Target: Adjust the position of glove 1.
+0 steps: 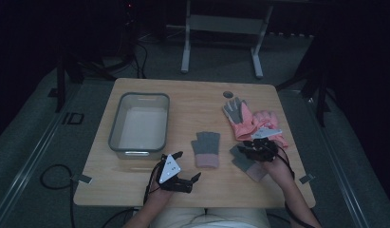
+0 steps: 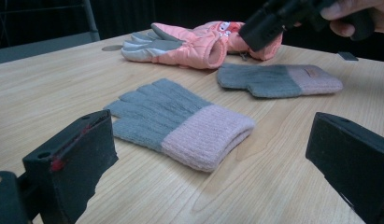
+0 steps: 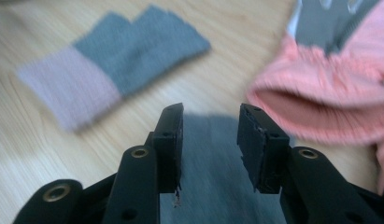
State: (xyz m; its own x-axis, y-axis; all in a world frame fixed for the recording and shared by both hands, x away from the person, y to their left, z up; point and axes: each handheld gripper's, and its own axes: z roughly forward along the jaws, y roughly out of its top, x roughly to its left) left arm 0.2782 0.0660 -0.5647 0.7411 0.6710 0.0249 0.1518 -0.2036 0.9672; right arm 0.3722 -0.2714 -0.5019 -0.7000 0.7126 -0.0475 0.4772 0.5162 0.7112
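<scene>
Glove (image 3: pixel 217 177) under parted right tongs (image 3: pixel 210 140), untouched by jaws.

This is looking like a lab or recording studio rather than a home: a bare wooden table (image 1: pixel 192 102) is standing alone on grey carpet (image 1: pixel 36 137) in a darkened room. Beyond the table, far ahead of the left gripper (image 1: pixel 185 178), a metal frame stand (image 1: pixel 221 35) is rising from the floor. Black cables (image 1: pixel 55 178) are trailing across the carpet to that gripper's left.
</scene>
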